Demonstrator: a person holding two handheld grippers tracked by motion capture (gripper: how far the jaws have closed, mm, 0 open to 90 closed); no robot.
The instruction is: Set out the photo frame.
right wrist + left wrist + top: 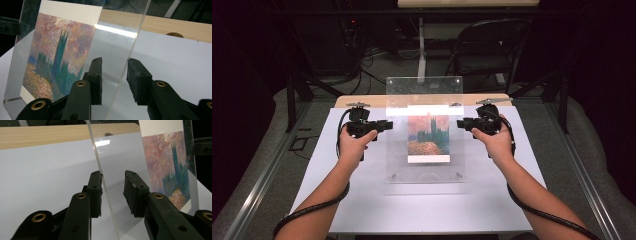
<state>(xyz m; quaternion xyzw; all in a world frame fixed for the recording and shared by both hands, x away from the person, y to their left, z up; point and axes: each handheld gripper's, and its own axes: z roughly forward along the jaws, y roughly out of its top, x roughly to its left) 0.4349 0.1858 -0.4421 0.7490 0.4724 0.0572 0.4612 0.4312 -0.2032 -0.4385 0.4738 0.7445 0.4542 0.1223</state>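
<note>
Clear acrylic frame (424, 135) with its painted print (428, 136) stood on the white tabletop (362, 200). My left gripper (113, 192) and right gripper (113, 77) each straddled a side edge, jaws spread, not yet pinching. Judgement: grasp pending, lift undone.

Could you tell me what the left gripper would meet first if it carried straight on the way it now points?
Probably the clear acrylic sheet: its edge already sits between the open left gripper jaws.

White tabletop (362, 200) (wooden strip along far edge), clear acrylic frame (424, 95) standing on it
</note>
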